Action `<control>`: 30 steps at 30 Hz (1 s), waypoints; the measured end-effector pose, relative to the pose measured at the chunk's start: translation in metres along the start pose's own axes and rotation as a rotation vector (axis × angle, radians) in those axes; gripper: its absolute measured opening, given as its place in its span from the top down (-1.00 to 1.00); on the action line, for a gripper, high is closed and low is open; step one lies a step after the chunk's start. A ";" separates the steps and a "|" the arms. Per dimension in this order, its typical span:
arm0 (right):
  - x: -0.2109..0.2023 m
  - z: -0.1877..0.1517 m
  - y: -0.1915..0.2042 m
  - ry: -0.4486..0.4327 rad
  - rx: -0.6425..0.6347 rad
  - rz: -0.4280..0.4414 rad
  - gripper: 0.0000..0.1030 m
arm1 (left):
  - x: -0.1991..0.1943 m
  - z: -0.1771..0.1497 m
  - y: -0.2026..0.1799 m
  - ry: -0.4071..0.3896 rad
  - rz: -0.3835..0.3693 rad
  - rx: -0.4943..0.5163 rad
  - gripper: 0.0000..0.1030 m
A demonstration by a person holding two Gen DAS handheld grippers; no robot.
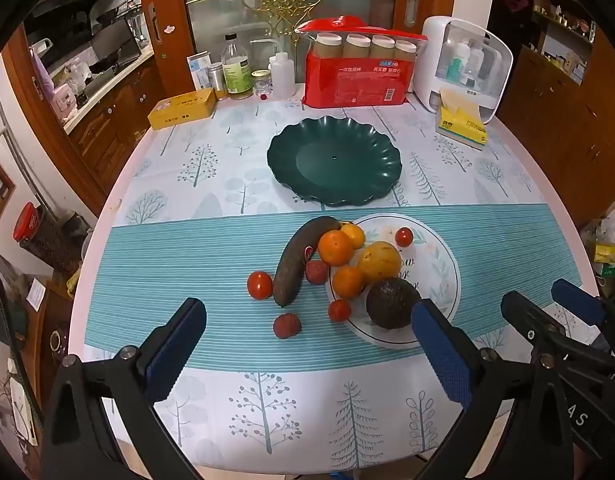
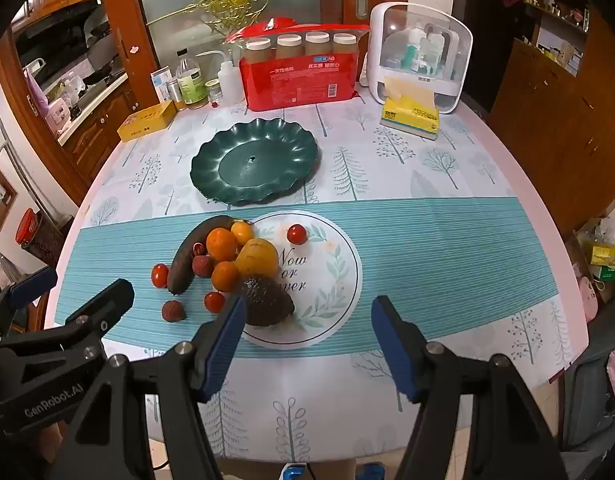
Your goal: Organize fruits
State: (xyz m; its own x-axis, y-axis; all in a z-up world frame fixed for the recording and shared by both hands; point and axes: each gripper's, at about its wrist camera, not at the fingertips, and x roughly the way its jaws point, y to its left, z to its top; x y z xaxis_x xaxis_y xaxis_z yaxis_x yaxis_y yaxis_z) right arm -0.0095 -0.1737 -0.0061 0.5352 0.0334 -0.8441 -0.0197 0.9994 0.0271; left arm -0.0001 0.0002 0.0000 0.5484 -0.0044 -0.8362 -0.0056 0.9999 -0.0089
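An empty dark green scalloped plate (image 1: 334, 160) (image 2: 254, 161) sits mid-table. Nearer me, fruit is piled on and beside a white round mat (image 1: 435, 264) (image 2: 331, 280): a dark avocado (image 1: 391, 303) (image 2: 265, 300), a yellow fruit (image 1: 378, 261) (image 2: 257, 258), oranges (image 1: 335, 247) (image 2: 221, 244), a browned banana (image 1: 297, 258) (image 2: 187, 256), cherry tomatoes (image 1: 259, 285) (image 2: 297, 234) and lychees (image 1: 287, 325) (image 2: 173, 311). My left gripper (image 1: 307, 320) is open and empty above the near fruit. My right gripper (image 2: 309, 320) is open and empty over the mat, just right of the avocado.
At the table's far edge stand a yellow tin (image 1: 182, 109), bottles and jars (image 1: 237, 68), a red pack of paper cups (image 1: 357, 76), a white storage box (image 1: 467, 64) and a yellow tissue pack (image 1: 462, 122). Wooden cabinets flank the table on both sides.
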 end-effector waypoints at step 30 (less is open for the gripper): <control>0.000 0.000 0.010 0.000 0.000 -0.002 -0.28 | 0.005 -0.003 0.006 0.021 -0.011 -0.004 -0.95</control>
State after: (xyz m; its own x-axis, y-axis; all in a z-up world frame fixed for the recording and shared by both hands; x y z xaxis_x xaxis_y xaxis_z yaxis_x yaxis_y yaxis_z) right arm -0.0103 -0.1641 -0.0058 0.5355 0.0314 -0.8440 -0.0184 0.9995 0.0255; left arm 0.0000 0.0064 -0.0054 0.5306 -0.0158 -0.8474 -0.0028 0.9998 -0.0204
